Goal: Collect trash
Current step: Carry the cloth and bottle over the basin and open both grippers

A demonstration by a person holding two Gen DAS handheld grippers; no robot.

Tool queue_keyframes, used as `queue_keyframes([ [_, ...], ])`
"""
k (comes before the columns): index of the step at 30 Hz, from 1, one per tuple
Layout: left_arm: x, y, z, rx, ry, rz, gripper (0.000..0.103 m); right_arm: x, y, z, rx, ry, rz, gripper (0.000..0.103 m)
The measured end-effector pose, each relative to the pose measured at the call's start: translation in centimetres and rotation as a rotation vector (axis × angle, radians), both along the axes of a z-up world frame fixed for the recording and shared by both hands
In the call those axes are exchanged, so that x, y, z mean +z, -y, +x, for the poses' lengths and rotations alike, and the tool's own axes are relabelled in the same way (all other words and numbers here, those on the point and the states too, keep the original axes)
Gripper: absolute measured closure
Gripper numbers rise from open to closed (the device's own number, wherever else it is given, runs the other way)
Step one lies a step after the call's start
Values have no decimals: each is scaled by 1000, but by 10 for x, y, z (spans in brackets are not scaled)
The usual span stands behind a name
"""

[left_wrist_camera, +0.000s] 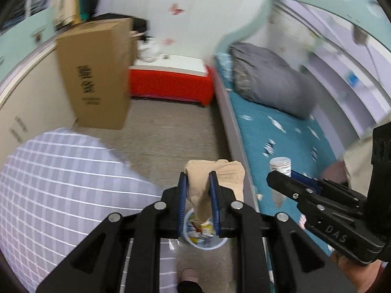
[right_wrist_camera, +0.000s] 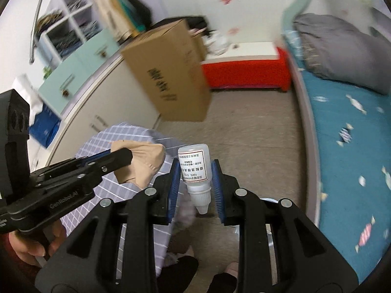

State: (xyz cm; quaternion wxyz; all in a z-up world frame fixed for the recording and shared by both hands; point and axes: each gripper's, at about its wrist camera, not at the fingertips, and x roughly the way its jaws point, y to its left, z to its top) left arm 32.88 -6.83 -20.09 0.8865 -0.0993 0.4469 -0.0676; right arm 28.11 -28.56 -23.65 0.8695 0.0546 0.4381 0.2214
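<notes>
Grippers pinch trash: left [left_wrist_camera: 198, 178] soft beige stocking [left_wrist_camera: 215, 173], right [right_wrist_camera: 196, 168] small plastic bottle [right_wrist_camera: 194, 168].

Open grey floor strip down the middle, hemmed in on both sides.
Bare grey carpet floor [left_wrist_camera: 171, 127] ran clear toward the red low cabinet with white top [left_wrist_camera: 171, 83] at the far end. Tall brown cardboard box [left_wrist_camera: 97, 73] blocked the left, leaning at the cream cupboard front [left_wrist_camera: 31, 102]; lavender checked fabric bundle [left_wrist_camera: 61, 190] crowded the near left. Bed with teal printed sheet [left_wrist_camera: 281, 131] walled the right side.
</notes>
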Motion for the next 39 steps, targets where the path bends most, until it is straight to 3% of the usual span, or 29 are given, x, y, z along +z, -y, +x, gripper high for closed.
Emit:
queue_keyframes([
  [5, 11, 73, -7, -126, 32, 31, 86, 12, 58, -24, -100, 29, 8, 77],
  [13, 20, 136, -17, -253, 48, 85, 86, 12, 112, -47, -212, 50, 20, 77],
  [20, 13, 155, -14, -306, 22, 118, 85, 8, 134, -57, -262, 47, 44, 77],
  [32, 11, 166, 1, -344, 18, 122, 84, 6, 136, -53, -302, 43, 70, 77],
  [36, 9, 172, 5, -370, 18, 108, 78, 5, 142, -51, -319, 41, 71, 77],
  [39, 8, 172, 7, -360, 21, 115, 47, 4, 144, -49, -330, 35, 76, 77],
])
